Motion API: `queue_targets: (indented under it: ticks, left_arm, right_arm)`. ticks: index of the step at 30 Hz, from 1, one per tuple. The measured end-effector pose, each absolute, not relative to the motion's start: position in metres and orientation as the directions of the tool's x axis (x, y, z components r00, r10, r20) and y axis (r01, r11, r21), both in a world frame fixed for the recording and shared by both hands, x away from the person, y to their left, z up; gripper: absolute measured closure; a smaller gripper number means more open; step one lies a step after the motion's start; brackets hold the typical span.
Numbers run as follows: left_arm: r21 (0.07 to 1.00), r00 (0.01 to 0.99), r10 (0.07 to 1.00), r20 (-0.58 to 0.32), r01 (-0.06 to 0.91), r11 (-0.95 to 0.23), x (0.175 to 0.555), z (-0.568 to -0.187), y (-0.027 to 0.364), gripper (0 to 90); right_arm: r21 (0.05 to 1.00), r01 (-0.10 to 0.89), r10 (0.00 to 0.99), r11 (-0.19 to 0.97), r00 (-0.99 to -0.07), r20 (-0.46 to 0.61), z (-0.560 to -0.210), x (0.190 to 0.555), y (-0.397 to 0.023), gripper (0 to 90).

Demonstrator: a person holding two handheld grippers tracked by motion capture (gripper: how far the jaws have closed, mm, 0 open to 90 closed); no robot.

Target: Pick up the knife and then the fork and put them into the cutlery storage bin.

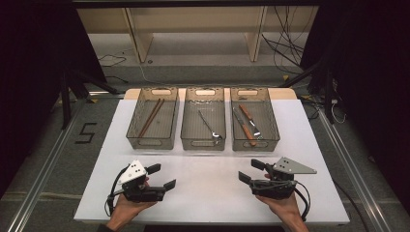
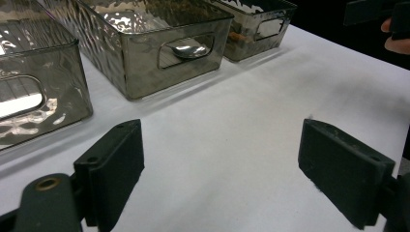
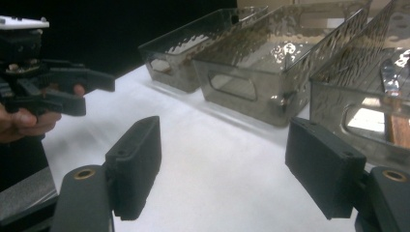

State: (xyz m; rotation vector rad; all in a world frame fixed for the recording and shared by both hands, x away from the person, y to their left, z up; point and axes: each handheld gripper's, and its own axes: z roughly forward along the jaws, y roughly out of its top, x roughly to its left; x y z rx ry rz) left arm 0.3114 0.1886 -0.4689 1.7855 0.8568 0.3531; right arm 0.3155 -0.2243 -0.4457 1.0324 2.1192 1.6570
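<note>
Cutlery already lies sorted beyond both tongs: chopsticks (image 1: 151, 117), a spoon (image 1: 211, 125) and knives (image 1: 246, 124), one kind per bin. In the high view the left tongs (image 1: 161, 177) and right tongs (image 1: 251, 171) hover open and empty over bare worktop (image 1: 208, 186). Each gripper view shows wide jaws holding nothing, bins ahead. Sorting looks finished.

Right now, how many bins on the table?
3, in a row at the far side: left bin with chopsticks, middle bin with a spoon, right bin with wooden-handled cutlery.
</note>
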Motion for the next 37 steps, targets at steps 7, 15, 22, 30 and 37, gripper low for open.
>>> queue_targets:
  ticks: [7, 15, 22, 30, 37]
  left_arm:
    - [0.904, 0.71, 0.685, -0.166, 0.386, -0.181, 0.31, -0.47, 0.186, 16.1]
    - [0.901, 0.719, 0.676, -0.164, 0.388, -0.194, 0.308, -0.472, 0.183, 16.0]
    - [0.899, 0.718, 0.675, -0.166, 0.392, -0.196, 0.309, -0.472, 0.183, 16.0]
    - [0.9, 0.719, 0.676, -0.164, 0.389, -0.197, 0.309, -0.472, 0.184, 16.0]
    - [0.899, 0.718, 0.678, -0.159, 0.389, -0.201, 0.309, -0.473, 0.183, 16.0]
  right_arm:
    - [0.927, 0.359, 0.675, 0.114, -0.712, 0.193, -0.456, 0.307, -0.226, 29.0]
    - [0.92, 0.373, 0.692, 0.12, -0.697, 0.192, -0.464, 0.303, -0.231, 25.7]
    - [0.923, 0.37, 0.701, 0.108, -0.686, 0.193, -0.464, 0.302, -0.233, 24.4]
    - [0.925, 0.364, 0.705, 0.107, -0.684, 0.187, -0.464, 0.303, -0.234, 24.5]
    - [0.925, 0.364, 0.705, 0.11, -0.684, 0.186, -0.464, 0.303, -0.234, 24.3]
